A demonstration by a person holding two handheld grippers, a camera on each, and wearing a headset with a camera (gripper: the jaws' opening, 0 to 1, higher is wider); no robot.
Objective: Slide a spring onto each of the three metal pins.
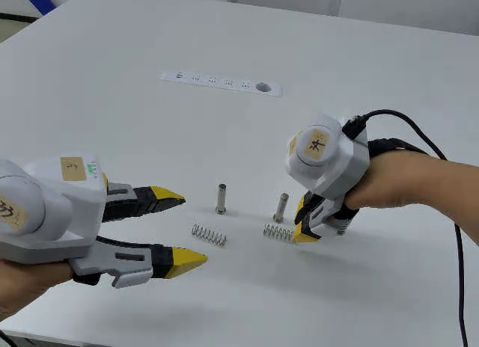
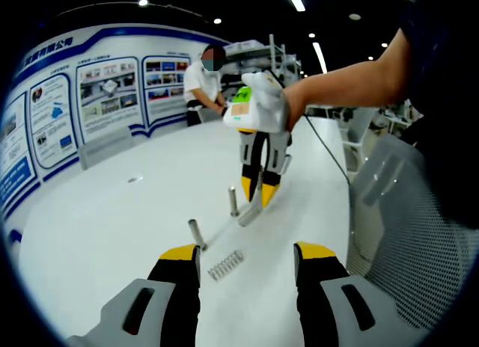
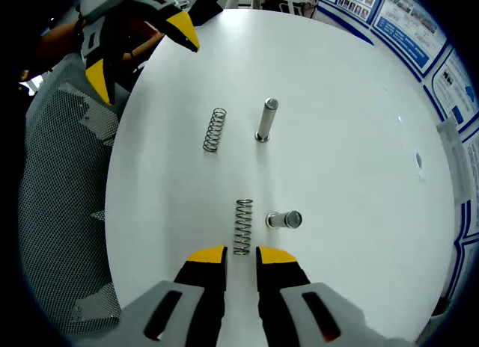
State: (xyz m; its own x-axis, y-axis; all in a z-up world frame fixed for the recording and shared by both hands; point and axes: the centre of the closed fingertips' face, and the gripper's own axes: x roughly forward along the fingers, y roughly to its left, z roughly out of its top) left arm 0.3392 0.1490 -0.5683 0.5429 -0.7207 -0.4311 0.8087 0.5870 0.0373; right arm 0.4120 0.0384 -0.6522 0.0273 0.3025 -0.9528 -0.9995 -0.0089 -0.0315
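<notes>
Two metal pins stand upright on the white table (image 1: 112, 123), one to the left (image 1: 221, 198) and one to the right (image 1: 281, 207). A spring (image 1: 209, 234) lies flat in front of the left pin. A second spring (image 1: 278, 232) lies beside the right pin (image 3: 283, 219). My right gripper (image 1: 307, 229) points down at this spring (image 3: 242, 226). Its jaws stand a narrow gap apart, with the spring's near end between the tips (image 3: 241, 251). My left gripper (image 1: 179, 229) hovers wide open, left of the first spring (image 2: 226, 265) and holding nothing.
A white power strip (image 1: 221, 82) lies farther back on the table. A black cable (image 1: 449, 182) trails from the right gripper. A grey mesh chair (image 3: 60, 175) stands by the table's near edge. A person (image 2: 206, 85) stands at the far end.
</notes>
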